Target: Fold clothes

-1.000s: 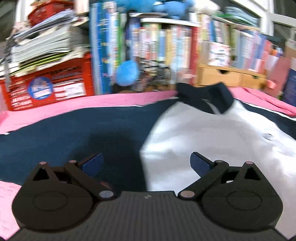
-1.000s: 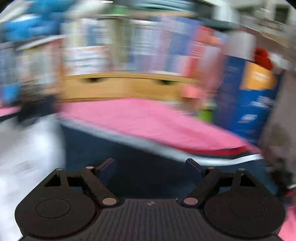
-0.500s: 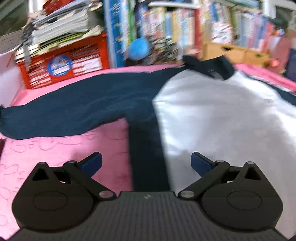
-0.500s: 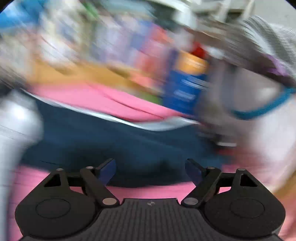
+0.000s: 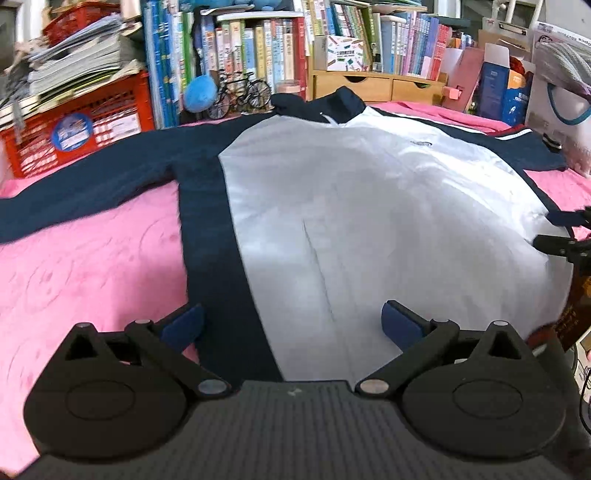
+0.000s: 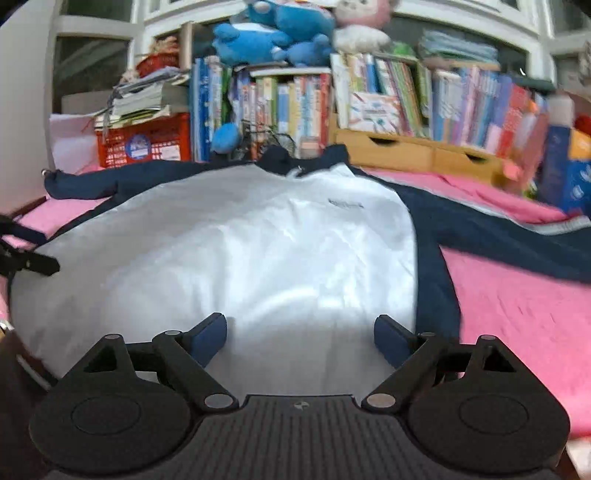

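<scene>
A white top with navy sleeves, side panels and collar lies flat, front up, on a pink bed cover, its collar at the far side. My left gripper hovers open over the near left part, above the navy side panel and the white front. My right gripper hangs over the near right part of the white front; its jaws are opening and hold nothing. Each gripper's fingers show at the edge of the other's view: the right one's fingers, the left one's fingers.
Behind the bed stand a red crate topped with papers, rows of books and wooden drawers. A blue plush ball and a toy bicycle sit by the collar. Boxes and a bag crowd the right side. Plush toys top the shelf.
Both grippers have drawn back toward the near hem. The right view has swung left from the right sleeve onto the white front. The left view now takes in the whole top.
</scene>
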